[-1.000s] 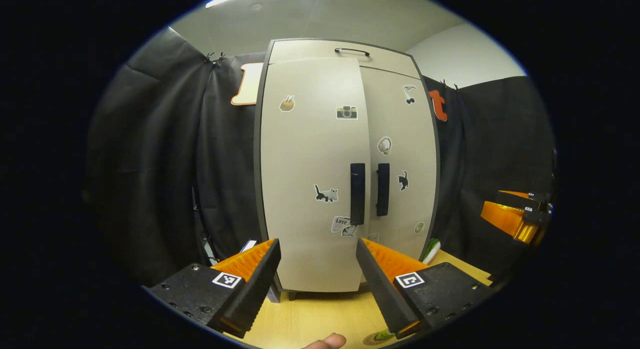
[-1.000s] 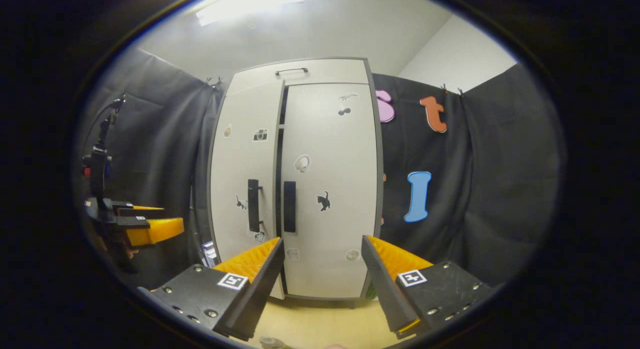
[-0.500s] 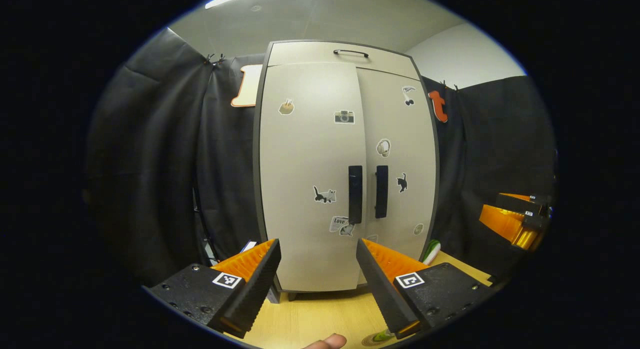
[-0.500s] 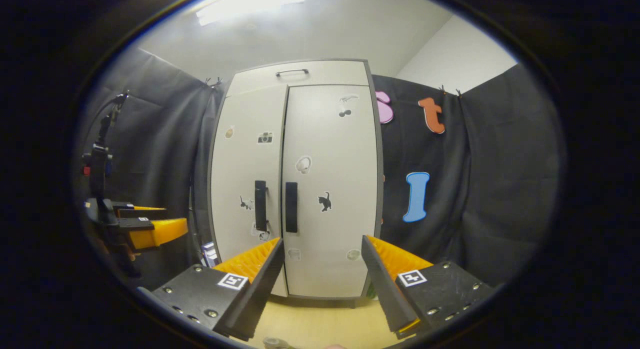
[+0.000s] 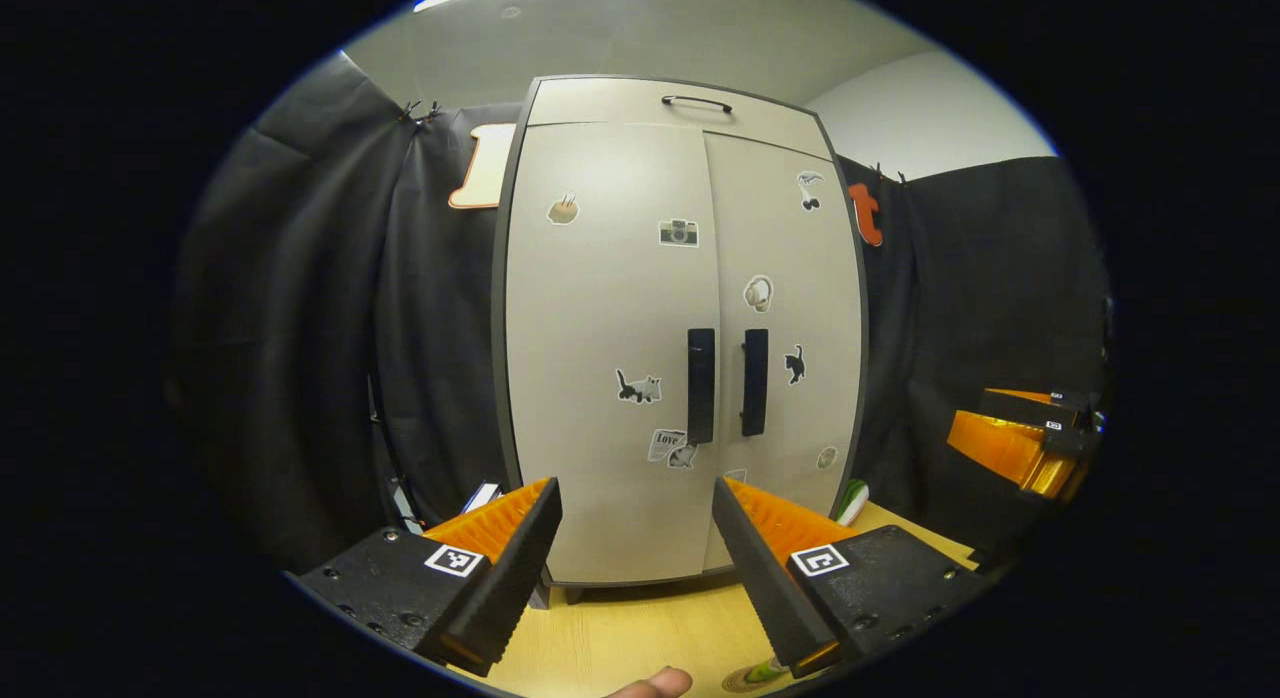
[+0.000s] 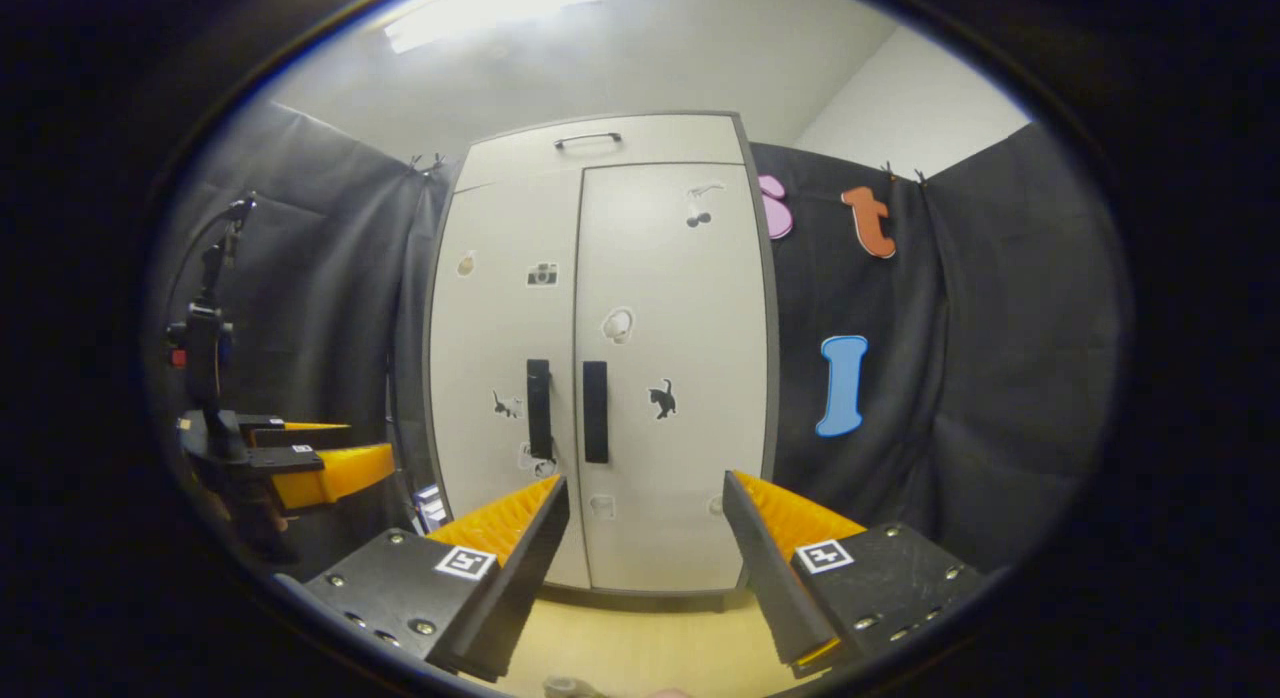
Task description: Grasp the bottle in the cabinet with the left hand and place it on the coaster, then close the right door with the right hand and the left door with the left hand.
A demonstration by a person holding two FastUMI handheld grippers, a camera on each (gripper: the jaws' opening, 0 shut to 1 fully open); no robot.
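Note:
The pale cabinet (image 5: pixel 610 308) stands on the wooden table with both doors flush, and their dark handles (image 5: pixel 701 385) sit side by side. In the right gripper view the same cabinet (image 6: pixel 660 278) shows no gap between the doors. My left gripper (image 5: pixel 635 568) hangs open in front of the left door, a short way off, holding nothing. My right gripper (image 6: pixel 645 568) is open before the right door, likewise empty. At the bottom edge a bit of green bottle (image 5: pixel 768 669) rests on a round coaster (image 5: pixel 742 680), mostly hidden behind my finger.
A green and white object (image 5: pixel 852 500) lies by the cabinet's right foot. A fingertip (image 5: pixel 650 684) pokes in at the bottom. The right gripper (image 5: pixel 1020 440) shows far right, the left gripper (image 6: pixel 300 460) far left beside a dark stand (image 6: pixel 205 328).
The left door, ajar a second ago, has swung flush with the right door. Both grippers stay open and have shifted only slightly.

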